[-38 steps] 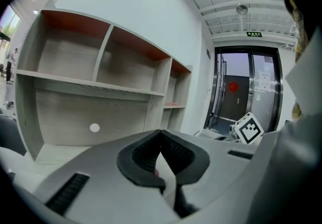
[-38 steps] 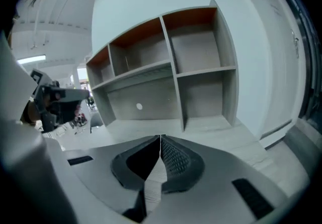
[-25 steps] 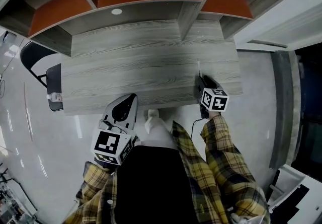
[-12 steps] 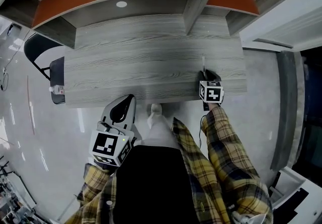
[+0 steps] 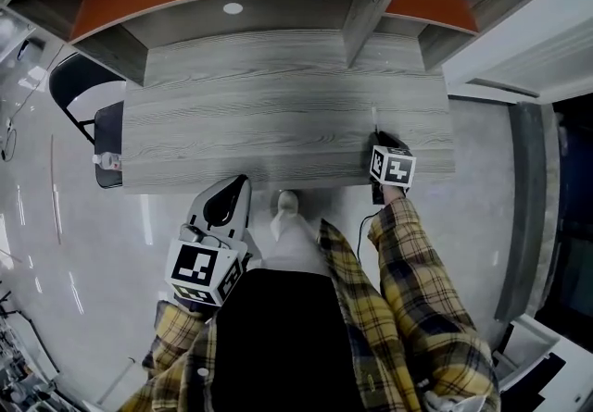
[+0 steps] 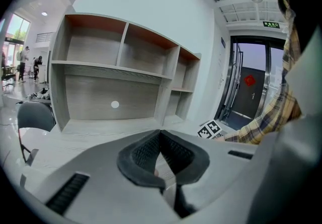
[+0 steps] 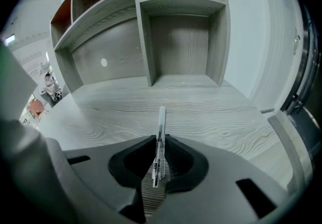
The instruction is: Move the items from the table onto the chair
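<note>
A: Where was the pen [image 7: 161,116] when you looked?

B: On the wooden table [image 5: 259,105], near its right end and towards the near edge. It ran lengthwise straight between the jaws of the right gripper [image 7: 160,140].

A: Between them, or only in front?

B: Both. Its rear part sat in the gap, while its front part stuck out past the tips, pointing towards the shelf unit [image 7: 176,42]. From the head view the pen [image 5: 373,118] showed as a thin pale line ahead of the right gripper [image 5: 377,135].

A: And the jaws themselves?

B: They had just been closing, and the dark pads stood against the pen on either side, gripping it.

A: What about the other hand?

B: The left gripper [image 6: 161,135] had its jaws pressed together with nothing between them. In the head view the left gripper [image 5: 239,186] was at the table's near edge, well apart from the pen.

A: The chair?

B: The chair [image 5: 105,146] stood at the table's left end.
</note>
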`<control>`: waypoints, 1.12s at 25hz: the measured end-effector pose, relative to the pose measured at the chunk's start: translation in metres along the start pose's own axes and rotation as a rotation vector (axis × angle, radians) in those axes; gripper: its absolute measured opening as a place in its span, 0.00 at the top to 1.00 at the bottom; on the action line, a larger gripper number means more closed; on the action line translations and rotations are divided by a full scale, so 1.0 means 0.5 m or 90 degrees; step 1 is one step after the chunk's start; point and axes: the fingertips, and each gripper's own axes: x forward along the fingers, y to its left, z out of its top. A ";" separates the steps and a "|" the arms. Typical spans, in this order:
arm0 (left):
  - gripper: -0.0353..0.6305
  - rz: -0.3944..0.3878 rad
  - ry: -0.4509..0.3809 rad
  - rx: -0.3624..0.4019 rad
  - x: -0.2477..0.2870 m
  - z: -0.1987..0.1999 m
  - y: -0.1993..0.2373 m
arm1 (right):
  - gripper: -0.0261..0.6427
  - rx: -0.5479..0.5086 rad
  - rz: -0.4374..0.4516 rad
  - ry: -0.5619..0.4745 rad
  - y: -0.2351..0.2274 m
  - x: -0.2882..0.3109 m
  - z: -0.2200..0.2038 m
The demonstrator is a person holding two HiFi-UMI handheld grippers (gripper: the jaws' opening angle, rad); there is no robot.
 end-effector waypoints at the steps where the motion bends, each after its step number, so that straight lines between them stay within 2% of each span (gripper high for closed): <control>1: 0.94 0.003 -0.002 -0.002 -0.003 -0.001 0.002 | 0.86 0.010 0.002 0.000 -0.001 -0.001 0.001; 6: 0.94 0.019 -0.012 -0.016 -0.021 -0.008 0.014 | 0.86 0.026 0.019 -0.012 0.020 -0.022 0.000; 14: 0.94 0.070 -0.040 -0.066 -0.063 -0.033 0.053 | 0.86 -0.021 0.106 -0.061 0.147 -0.082 0.029; 21: 0.94 0.126 -0.078 -0.116 -0.130 -0.045 0.137 | 0.86 -0.093 0.225 -0.101 0.372 -0.135 0.083; 28: 0.94 0.189 -0.114 -0.169 -0.255 -0.076 0.281 | 0.86 -0.180 0.366 -0.101 0.696 -0.180 0.097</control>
